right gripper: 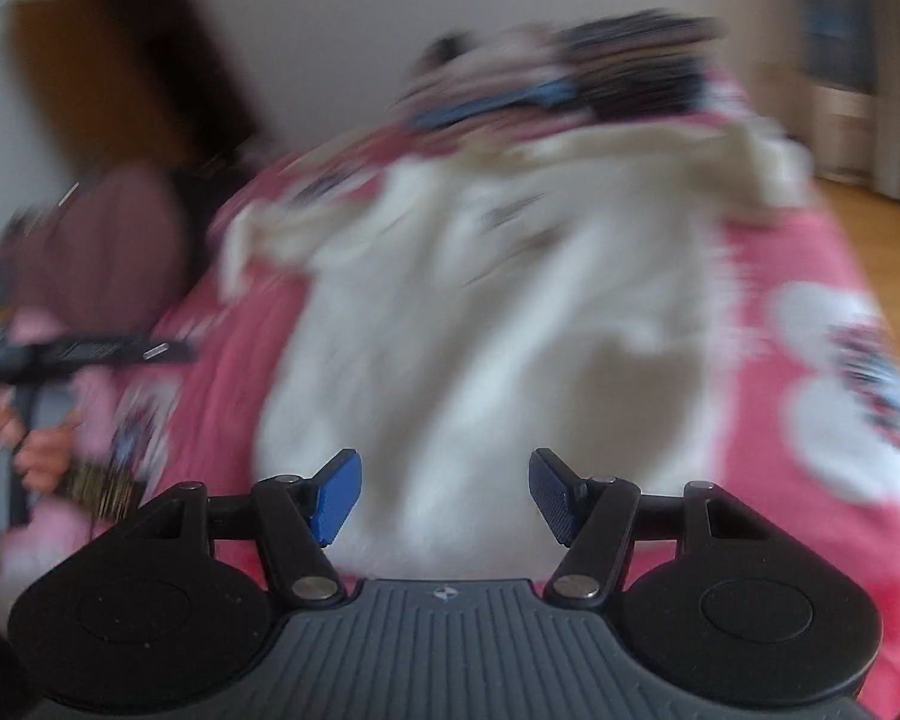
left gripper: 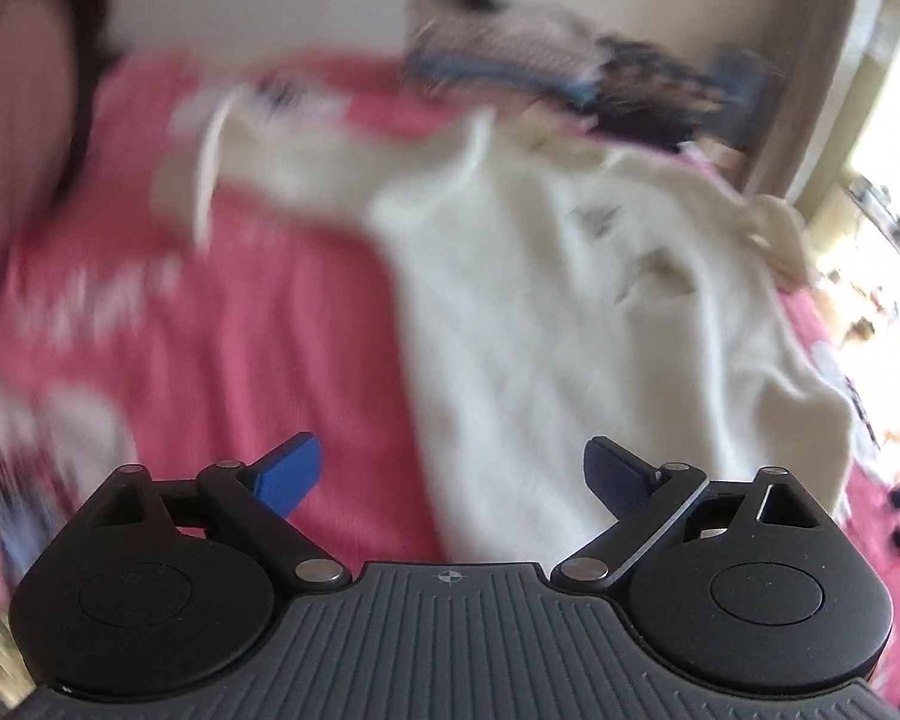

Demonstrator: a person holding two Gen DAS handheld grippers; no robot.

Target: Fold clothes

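At centre frame the white garment lies unfolded — left gripper and right gripper both gape empty, so seizing its near hem likely comes next.

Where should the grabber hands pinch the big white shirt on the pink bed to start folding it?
Probably the white shirt at its near bottom edge, coming in from the near side where both open grippers, left and right, already point. It lies mostly flat on the pink bedspread, hem closest; the blur hides finer detail.
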